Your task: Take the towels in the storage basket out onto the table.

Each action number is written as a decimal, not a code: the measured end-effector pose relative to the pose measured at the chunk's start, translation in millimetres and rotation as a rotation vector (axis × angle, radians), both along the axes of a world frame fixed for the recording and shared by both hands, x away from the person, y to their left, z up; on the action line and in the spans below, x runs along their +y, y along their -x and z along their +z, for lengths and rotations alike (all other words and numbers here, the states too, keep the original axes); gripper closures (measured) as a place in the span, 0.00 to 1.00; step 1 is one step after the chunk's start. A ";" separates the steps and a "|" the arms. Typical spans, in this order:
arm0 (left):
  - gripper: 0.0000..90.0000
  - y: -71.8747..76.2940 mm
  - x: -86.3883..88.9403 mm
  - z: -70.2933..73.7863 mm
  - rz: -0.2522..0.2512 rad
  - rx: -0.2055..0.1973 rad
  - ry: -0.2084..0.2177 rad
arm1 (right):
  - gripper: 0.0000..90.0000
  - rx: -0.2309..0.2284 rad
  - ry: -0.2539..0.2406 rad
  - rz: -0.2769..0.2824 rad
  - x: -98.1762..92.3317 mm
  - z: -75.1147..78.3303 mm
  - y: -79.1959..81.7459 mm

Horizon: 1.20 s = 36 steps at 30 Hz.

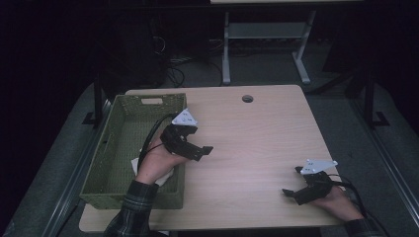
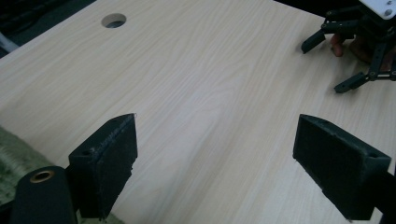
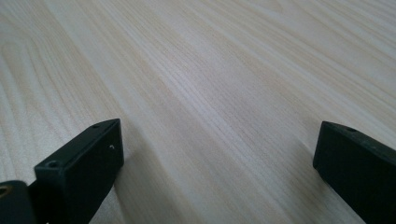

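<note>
L gripper [image 1: 200, 150] hangs above the right rim of a green slatted basket [image 1: 111, 148], jaws spread wide w/ nothing between them, pointing out over the light wood table [image 1: 257, 138]. In the left gripper view, its two black pads [image 2: 105, 161] stand well apart over bare tabletop, w/ a strip of the basket at the lower-left corner. A white item [image 1: 136, 165] lies in the basket just under the hand [image 1: 158, 163] holding this gripper; too hidden to tell what it is. Plaid sleeve [image 1: 131, 212] comes in from the bottom edge.

R gripper [image 1: 291, 194] sits low near the table's front-right corner, well apart from the L one, jaws also spread and holding nothing. The right gripper view has both its pads [image 3: 86, 161] wide apart above plain wood grain. The left gripper view catches the R gripper farther off at upper right [image 2: 327, 65], jaws apart, w/ fingers [image 2: 338, 46] behind it.

Beyond the L gripper, a round cable hole [image 1: 247, 98] is set near the table's far edge. Past that, on dark floor, stands a grey desk frame [image 1: 267, 44].
</note>
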<state>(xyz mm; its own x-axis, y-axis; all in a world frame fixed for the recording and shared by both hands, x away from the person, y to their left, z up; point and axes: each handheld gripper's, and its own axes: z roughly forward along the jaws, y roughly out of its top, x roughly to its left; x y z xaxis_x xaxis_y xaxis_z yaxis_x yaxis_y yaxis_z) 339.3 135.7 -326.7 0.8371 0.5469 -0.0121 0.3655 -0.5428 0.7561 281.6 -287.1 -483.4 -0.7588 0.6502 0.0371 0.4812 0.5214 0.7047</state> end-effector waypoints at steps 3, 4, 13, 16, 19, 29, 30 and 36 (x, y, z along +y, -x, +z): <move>0.15 -1.0 7.0 -0.3 0.008 -0.003 -0.002 | 0.02 0.000 0.000 0.000 0.0 0.0 0.0; 0.15 -1.4 9.0 -0.2 0.008 -0.006 -0.004 | 0.02 0.000 0.000 0.000 0.0 0.0 0.0; 0.15 -5.2 29.0 -1.4 0.039 -0.030 -0.004 | 0.02 0.000 0.000 0.000 0.0 0.0 0.0; 0.15 -6.9 34.4 -3.0 0.049 -0.034 -0.004 | 0.02 0.000 0.000 0.000 0.0 0.0 0.0; 0.15 -10.0 39.1 -5.3 0.063 -0.031 -0.004 | 0.02 0.000 0.000 0.000 -0.1 0.0 0.0; 0.15 -15.1 55.7 -15.1 0.121 -0.028 -0.031 | 0.02 0.000 0.000 0.000 -0.1 0.0 0.0; 0.15 -14.8 57.9 -16.0 0.125 -0.028 -0.034 | 0.02 0.000 0.000 0.000 -0.1 0.0 0.0; 0.15 -11.9 74.5 -21.4 0.170 -0.024 -0.051 | 0.02 0.001 0.000 0.007 -0.5 0.0 -0.4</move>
